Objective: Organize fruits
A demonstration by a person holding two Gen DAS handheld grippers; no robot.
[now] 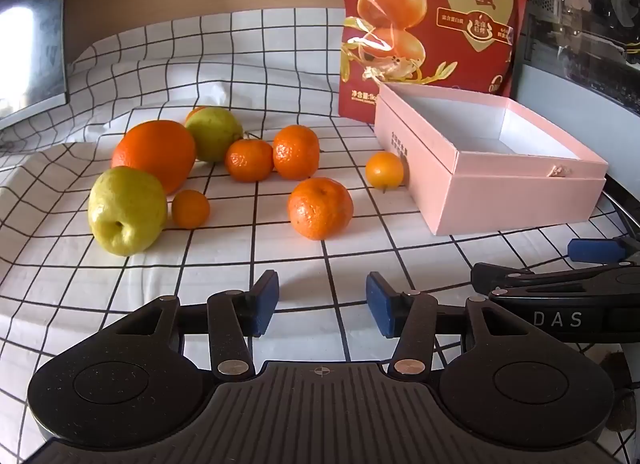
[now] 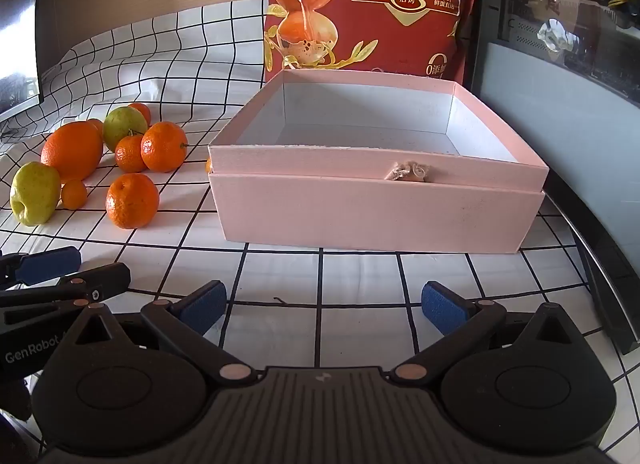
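Checked cloth lies bare between fruit cluster and pink box; both tools gape apart, holding nothing.

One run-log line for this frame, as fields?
left hand-held gripper: open, holding nothing | right hand-held gripper: open, holding nothing | pink cardboard box: no fruit seen inside | nearest orange mandarin: on checked cloth

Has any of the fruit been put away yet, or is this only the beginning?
Only the beginning. Done: nothing, the pink box shows no fruit inside. In hand: nothing, the left tool and right tool are both open and hold nothing. Left: all the fruit on the cloth, such as the orange, pear and nearest mandarin.
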